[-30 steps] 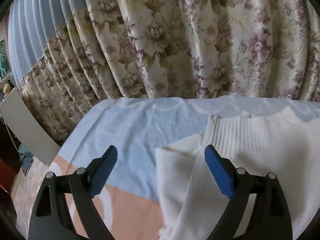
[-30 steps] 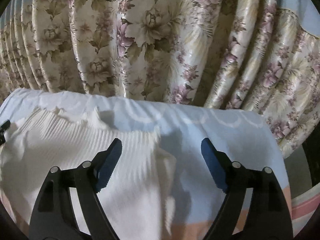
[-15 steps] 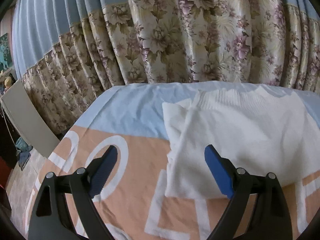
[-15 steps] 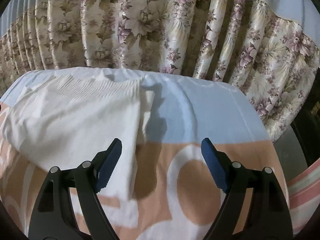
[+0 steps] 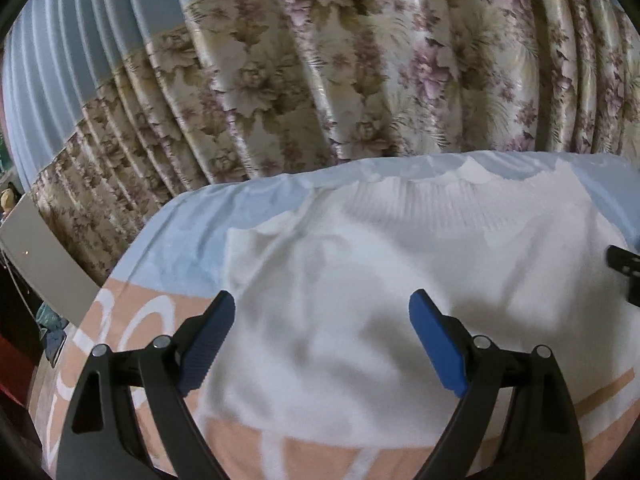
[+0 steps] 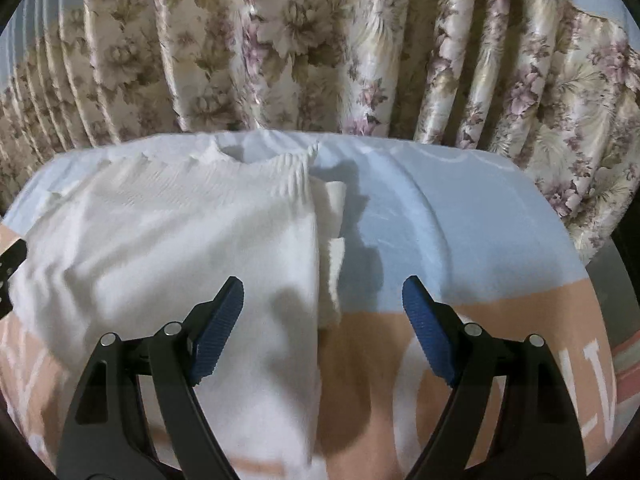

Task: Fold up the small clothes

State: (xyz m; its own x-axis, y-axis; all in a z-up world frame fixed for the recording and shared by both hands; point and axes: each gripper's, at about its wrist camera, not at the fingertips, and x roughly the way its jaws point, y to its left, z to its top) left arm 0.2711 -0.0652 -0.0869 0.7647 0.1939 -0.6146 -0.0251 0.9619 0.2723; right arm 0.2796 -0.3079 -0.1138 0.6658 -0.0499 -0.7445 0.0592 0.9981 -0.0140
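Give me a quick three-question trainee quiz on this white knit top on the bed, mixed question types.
1. True or false: the left tongs are clamped on the white ribbed knit top.
2. The top lies on a bedcover of which two colours? A) green and grey B) light blue and peach C) red and black
3. Fill in: behind the bed hangs a floral ____.

Key: 1 false, both the left and the right tongs stand open and empty; 2 B; 3 curtain.
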